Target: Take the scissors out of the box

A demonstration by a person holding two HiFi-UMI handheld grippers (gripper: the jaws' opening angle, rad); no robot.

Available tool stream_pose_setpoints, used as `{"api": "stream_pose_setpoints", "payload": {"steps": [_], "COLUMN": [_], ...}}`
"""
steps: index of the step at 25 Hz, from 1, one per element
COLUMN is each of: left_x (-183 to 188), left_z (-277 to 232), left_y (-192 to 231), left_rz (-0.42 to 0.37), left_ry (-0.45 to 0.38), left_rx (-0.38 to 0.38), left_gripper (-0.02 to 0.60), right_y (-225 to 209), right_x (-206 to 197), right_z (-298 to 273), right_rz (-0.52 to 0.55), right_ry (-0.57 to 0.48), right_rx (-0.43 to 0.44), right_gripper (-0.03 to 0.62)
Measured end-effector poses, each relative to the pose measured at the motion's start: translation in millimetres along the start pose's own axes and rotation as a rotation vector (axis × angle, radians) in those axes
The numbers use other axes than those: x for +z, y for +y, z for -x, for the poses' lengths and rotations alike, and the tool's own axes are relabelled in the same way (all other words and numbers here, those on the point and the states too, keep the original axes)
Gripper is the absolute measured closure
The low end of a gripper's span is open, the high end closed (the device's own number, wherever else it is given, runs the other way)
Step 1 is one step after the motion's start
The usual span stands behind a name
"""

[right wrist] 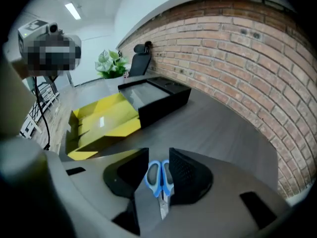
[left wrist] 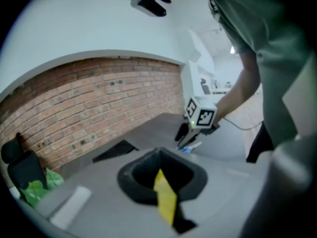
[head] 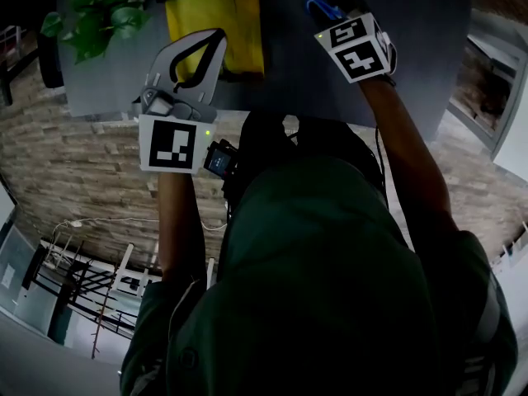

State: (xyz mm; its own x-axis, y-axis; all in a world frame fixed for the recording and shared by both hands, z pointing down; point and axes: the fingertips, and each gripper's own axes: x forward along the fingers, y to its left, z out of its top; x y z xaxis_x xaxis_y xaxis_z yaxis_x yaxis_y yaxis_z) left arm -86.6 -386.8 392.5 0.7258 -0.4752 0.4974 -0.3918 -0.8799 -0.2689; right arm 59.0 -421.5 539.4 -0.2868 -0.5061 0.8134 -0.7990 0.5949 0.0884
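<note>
The blue-handled scissors [right wrist: 159, 178] lie flat on the grey table [right wrist: 218, 128], outside the box, between the jaws of my right gripper [right wrist: 158, 156]. Those jaws stand on either side of the handles without clearly pressing them. In the head view the scissors [head: 325, 7] show just beyond the right gripper [head: 337, 16] at the top. The open yellow box [head: 216, 21] sits to the left of them. My left gripper [head: 216, 38] reaches the box's near edge, and its jaws are shut on a thin yellow flap [left wrist: 165, 200].
A black tray-like box [right wrist: 158, 95] lies beyond the yellow box [right wrist: 101, 120]. A potted plant [head: 95, 15] stands at the table's far left corner, with a black chair [right wrist: 141, 58] behind it. A brick wall [right wrist: 257, 58] runs along the table's far side.
</note>
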Motion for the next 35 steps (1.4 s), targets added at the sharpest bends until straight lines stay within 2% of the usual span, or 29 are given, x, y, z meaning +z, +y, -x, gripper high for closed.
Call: {"api": "stream_pose_setpoints", "payload": {"steps": [1, 5, 10, 15, 24, 30, 35], "left_x": [1.7, 8.1, 11.0, 10.5, 17.6, 17.8, 13.7], "left_z": [3.3, 20.5, 48.5, 79.3, 130.0, 150.5, 159.2], "left_y": [0.4, 1.8, 0.3, 5.2, -4.6, -7.9, -16.1], "left_rz": [-0.003, -0.027, -0.04, -0.06, -0.072, -0.062, -0.052], "left_ry": [-0.003, -0.01, -0.017, -0.036, -0.06, -0.08, -0.073], "left_rx": [0.009, 0.052, 0.098, 0.173, 0.256, 0.294, 0.291], "left_gripper": [0.581, 0.581, 0.581, 0.581, 0.581, 0.581, 0.581], "right_y": [-1.4, 4.4, 36.0, 68.9, 113.7, 124.1, 130.8], "right_x": [10.5, 62.4, 114.6, 158.5, 173.2, 178.2, 178.1], "right_z": [8.4, 50.3, 100.7, 148.2, 207.5, 218.5, 221.8], "right_rz": [0.007, 0.05, 0.126, 0.227, 0.331, 0.358, 0.354], "right_ry": [-0.039, -0.235, -0.4, -0.525, -0.594, -0.602, -0.597], "right_rx": [-0.01, -0.003, 0.058, 0.066, 0.062, 0.05, 0.05], "right_gripper": [0.475, 0.571, 0.588, 0.588, 0.589, 0.589, 0.588]}}
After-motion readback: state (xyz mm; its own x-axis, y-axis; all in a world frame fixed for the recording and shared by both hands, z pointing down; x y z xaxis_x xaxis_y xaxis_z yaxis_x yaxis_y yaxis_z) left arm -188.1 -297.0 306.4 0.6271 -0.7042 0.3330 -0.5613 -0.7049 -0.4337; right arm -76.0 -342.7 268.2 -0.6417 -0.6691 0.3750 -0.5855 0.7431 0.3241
